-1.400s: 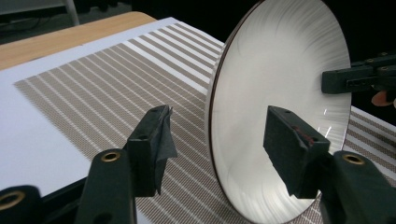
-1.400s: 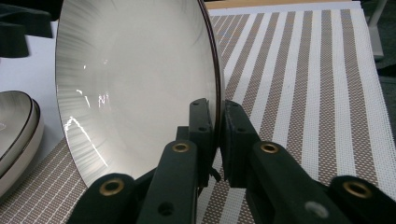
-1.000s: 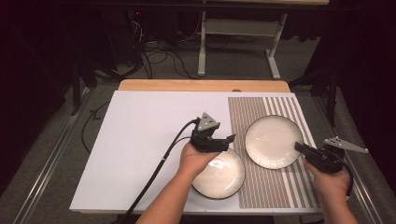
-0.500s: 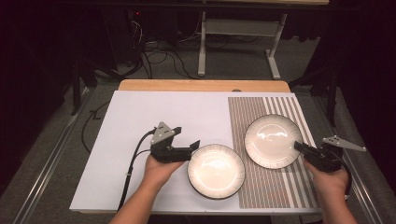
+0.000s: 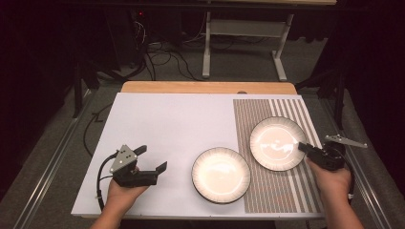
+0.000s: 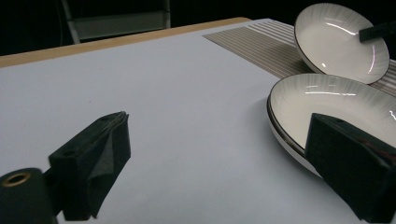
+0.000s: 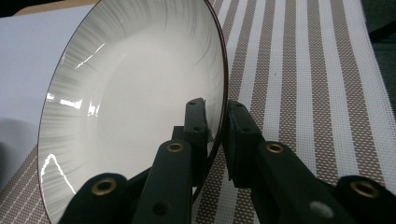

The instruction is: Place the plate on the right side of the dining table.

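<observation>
Two white plates with dark rims are on the table. The near plate (image 5: 221,174) (image 6: 336,107) lies flat, partly on the white board and partly on the striped mat (image 5: 286,191). The far plate (image 5: 278,143) (image 7: 140,93) (image 6: 341,42) is on the mat, tilted, with its right edge raised. My right gripper (image 5: 303,147) (image 7: 217,123) is shut on that plate's right rim. My left gripper (image 5: 152,159) (image 6: 219,172) is open and holds nothing. It hovers over the white board, left of the near plate and apart from it.
The white board (image 5: 167,124) covers the left and middle of the table, with a wooden strip (image 5: 205,87) along its far edge. The brown and white striped mat (image 7: 303,70) covers the right side. Cables and a metal stand (image 5: 243,28) are on the floor beyond.
My left gripper has drawn away leftward from the near plate's far rim to the front left of the board. The near plate stays put. My right gripper and its plate have not moved.
</observation>
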Motion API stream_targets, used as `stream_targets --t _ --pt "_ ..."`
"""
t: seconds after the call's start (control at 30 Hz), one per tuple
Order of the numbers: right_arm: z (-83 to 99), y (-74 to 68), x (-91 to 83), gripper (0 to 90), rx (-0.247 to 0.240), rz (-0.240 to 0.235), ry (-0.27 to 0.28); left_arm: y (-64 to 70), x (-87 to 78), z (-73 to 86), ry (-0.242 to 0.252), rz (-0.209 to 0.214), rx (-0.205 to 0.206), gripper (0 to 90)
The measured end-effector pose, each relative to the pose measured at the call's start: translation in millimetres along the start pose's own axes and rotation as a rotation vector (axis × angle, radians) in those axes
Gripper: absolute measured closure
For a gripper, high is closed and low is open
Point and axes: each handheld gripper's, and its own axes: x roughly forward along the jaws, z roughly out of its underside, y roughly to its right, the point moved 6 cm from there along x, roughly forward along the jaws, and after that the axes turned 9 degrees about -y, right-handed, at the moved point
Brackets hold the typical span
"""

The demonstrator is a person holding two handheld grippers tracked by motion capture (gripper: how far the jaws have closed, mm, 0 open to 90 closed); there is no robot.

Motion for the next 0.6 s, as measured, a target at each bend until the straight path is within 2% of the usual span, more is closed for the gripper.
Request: stream_targets --t 0.1,0.27,0.4,0.43,0.5,0.6 --pt "-2.5 2.5 5.0 82.2 0.031 -0.003 -0.017 -0.9 -0.7 3.2 -0.006 -0.02 0.012 0.1" --pt "-3.1 7.7 13.5 81.1 0.081 -0.006 -0.043 -1.3 -0.6 3.6 -0.001 -0.006 -0.01 0.1" --pt "-1.5 12.5 19.4 79.8 0.105 -0.002 -0.072 2.0 -2.0 4.2 -0.008 -0.026 0.035 0.4" --pt "-1.0 14.2 20.8 80.8 0.113 0.012 -0.076 2.1 -1.3 5.0 -0.013 -0.029 0.041 0.4" --pt "0.4 17.7 24.6 80.5 0.114 0.048 -0.101 1.2 1.1 6.6 -0.02 -0.024 0.021 0.4" --pt "-0.7 18.3 26.5 80.9 0.109 0.044 -0.088 -0.1 4.4 8.9 -0.032 -0.024 0.01 0.1"
